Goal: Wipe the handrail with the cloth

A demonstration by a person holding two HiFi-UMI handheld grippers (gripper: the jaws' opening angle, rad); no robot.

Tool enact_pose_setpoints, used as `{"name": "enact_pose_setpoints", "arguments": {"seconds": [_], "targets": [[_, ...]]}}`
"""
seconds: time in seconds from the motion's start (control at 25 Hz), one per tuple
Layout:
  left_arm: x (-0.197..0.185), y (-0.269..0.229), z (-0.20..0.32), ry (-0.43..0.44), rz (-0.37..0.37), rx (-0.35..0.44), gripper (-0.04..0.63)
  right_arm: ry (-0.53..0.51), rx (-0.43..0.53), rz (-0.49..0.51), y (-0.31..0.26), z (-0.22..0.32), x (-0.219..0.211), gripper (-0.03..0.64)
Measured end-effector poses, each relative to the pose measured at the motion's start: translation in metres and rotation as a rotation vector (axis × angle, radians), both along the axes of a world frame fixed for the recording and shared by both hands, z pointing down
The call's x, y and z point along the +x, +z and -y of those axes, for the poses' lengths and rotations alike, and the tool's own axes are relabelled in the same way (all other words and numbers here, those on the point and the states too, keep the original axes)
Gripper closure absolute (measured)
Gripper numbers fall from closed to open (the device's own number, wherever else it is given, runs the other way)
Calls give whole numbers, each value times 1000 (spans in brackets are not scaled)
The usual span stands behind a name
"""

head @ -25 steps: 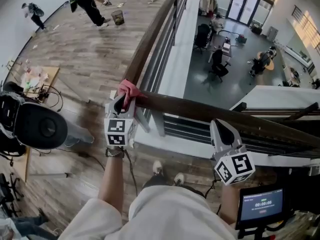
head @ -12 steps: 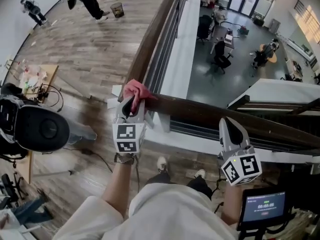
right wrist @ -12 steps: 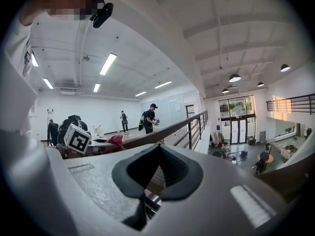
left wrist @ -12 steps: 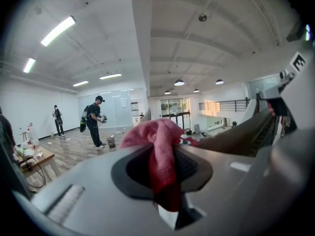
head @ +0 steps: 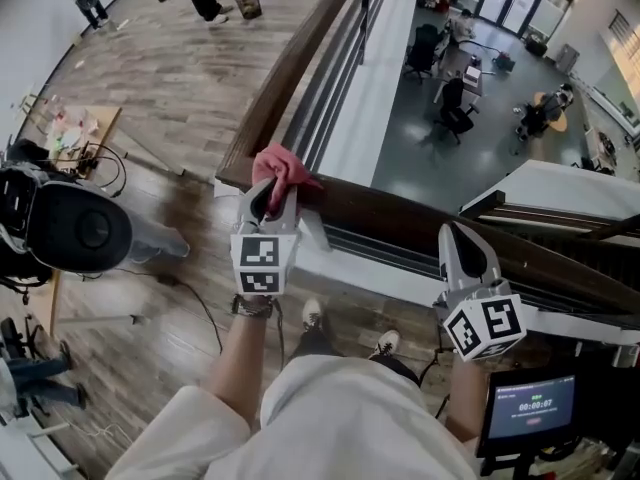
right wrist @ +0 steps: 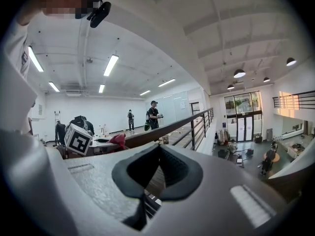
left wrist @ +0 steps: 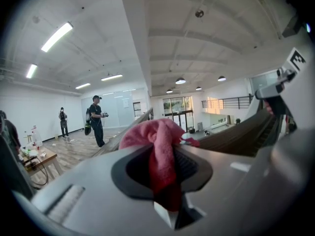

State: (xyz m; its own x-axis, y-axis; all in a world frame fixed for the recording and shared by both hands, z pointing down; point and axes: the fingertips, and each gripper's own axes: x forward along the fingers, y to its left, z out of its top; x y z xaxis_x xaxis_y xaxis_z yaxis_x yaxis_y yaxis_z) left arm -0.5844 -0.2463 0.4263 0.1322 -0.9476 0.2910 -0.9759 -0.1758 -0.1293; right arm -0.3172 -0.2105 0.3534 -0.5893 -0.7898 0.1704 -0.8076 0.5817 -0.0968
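We see a pink cloth (head: 282, 167) and a dark brown handrail (head: 420, 226). Our left gripper (head: 267, 194) and right gripper (head: 458, 238) are pale grey, their cubes chequered black on white. The floor (head: 170, 98) is streaky grey-brown planks.

I see a bright room. Long ceiling lights (left wrist: 56, 36) glow white, and daylight comes in through the glass doors (right wrist: 244, 113). Both gripper views bend like a fishbowl and go black at the corners. Things very close to the lens look soft. The head view is mostly sharp.
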Motion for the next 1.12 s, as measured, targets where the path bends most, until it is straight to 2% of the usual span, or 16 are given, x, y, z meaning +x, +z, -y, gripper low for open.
{"name": "enact_pose_setpoints", "arguments": {"seconds": [0.24, 0.44, 0.8, 1.0, 1.12], "targets": [[43, -3, -1, 24, -12, -18, 501, 4, -8, -1, 1, -1, 23, 614], [81, -3, -3, 81, -9, -28, 500, 18, 6, -5, -1, -4, 35, 614], [149, -3, -8, 160, -18, -30, 500, 72, 21, -17, -2, -15, 88, 614], [184, -3, -13, 211, 27, -21, 500, 96, 16, -21, -1, -23, 113, 614], [188, -3, -13, 234, 36, -17, 500, 113, 19, -24, 0, -23, 116, 614]]}}
